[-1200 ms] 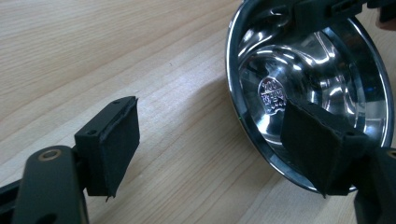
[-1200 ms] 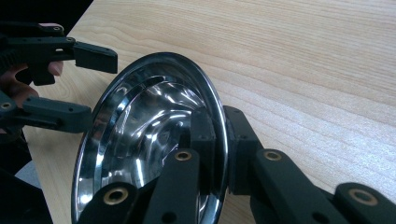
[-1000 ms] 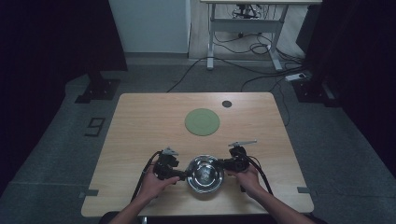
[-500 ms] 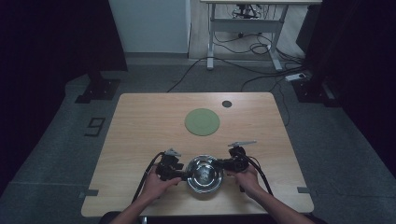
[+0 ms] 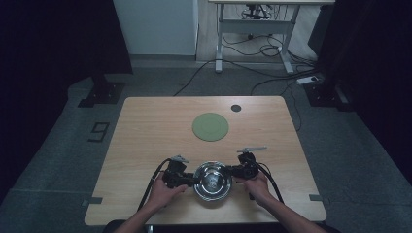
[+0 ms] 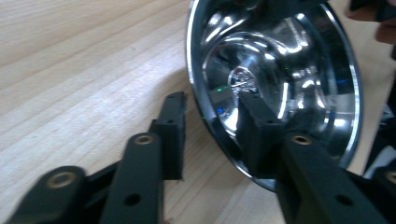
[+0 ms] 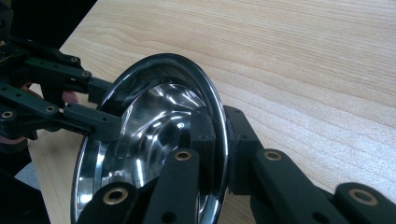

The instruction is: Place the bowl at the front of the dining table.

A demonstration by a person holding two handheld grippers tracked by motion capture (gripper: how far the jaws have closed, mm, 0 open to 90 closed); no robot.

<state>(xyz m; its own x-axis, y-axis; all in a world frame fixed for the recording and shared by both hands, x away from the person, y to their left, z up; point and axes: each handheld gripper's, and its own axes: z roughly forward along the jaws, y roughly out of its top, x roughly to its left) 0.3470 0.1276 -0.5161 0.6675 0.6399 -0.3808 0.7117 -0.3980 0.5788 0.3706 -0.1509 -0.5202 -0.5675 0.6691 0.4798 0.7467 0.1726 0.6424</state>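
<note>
A steel bowl (image 5: 212, 180) sits on the wooden counter (image 5: 145, 141) close to its near edge, about midway along it, with a tool on either side.

The left tool (image 5: 187, 178), held in the person's left hand (image 5: 163, 191), reaches the bowl from the counter's left side. In the left gripper view its jaws straddle the bowl's rim: one black jaw lies inside the bowl against the shiny wall, the other stands outside over the bare wood with a visible gap between it and the rim. The jaws have just been closing, with the rim between them, but the outer pad does not yet press on the metal, so this tool is still spread.

The right tool (image 5: 234, 171), in the right hand (image 5: 256, 187), comes in from the counter's right side. In the right gripper view its two jaws sit pressed together on the bowl's rim (image 7: 219, 140), one inside and one outside, pinching the thin wall. The left tool (image 7: 100, 109) appears across the bowl in that view, at the far rim.

Farther up the counter, well apart from the bowl, a flat green disc (image 5: 210, 126) lies near the middle. Beyond it, close to the far edge, is a small dark round spot (image 5: 236, 108).
</note>
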